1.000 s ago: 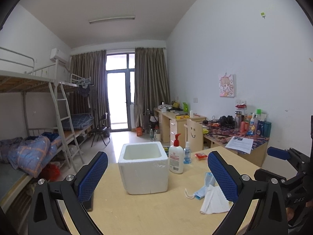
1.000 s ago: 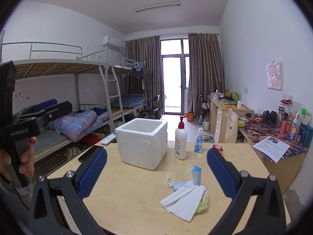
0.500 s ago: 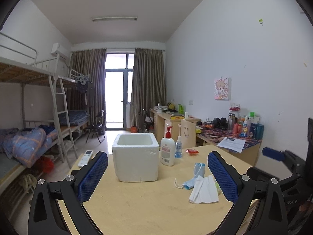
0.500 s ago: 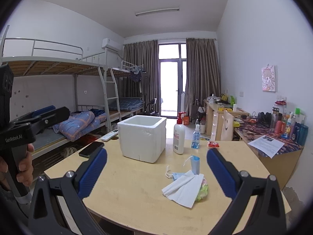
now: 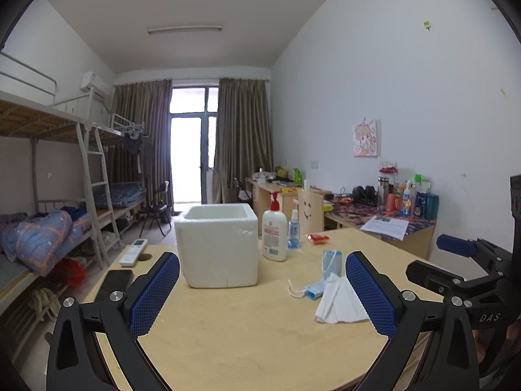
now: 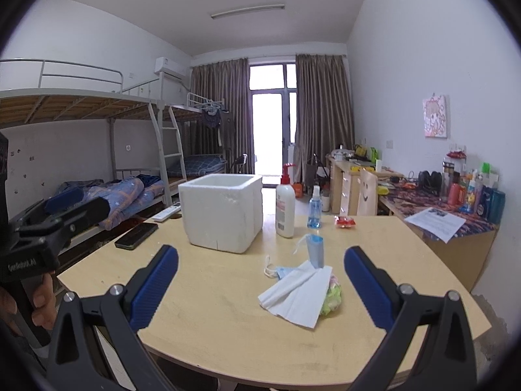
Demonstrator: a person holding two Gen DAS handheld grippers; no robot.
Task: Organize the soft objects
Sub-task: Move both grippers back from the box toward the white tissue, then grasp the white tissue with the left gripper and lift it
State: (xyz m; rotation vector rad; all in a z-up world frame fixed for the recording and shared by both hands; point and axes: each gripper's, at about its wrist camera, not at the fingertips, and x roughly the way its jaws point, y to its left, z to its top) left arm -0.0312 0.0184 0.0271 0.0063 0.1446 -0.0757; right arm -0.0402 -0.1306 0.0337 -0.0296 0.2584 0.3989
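Observation:
A white foam box stands open-topped on the round wooden table. To its right lie a folded white tissue, a blue face mask and an upright small blue pack. A yellow-green soft item peeks out from under the tissue. My left gripper hovers open above the near table edge, short of the box. My right gripper is open too, facing the tissue pile. Both hold nothing.
Behind the box stand a pump lotion bottle and a small spray bottle, with a red packet nearby. A phone and a remote lie at the table's left. Bunk beds flank the left, cluttered desks the right.
Both grippers have pulled back and risen from the table, so more of its surface shows. The phone and remote have come into the left wrist view. Both grippers stayed open.

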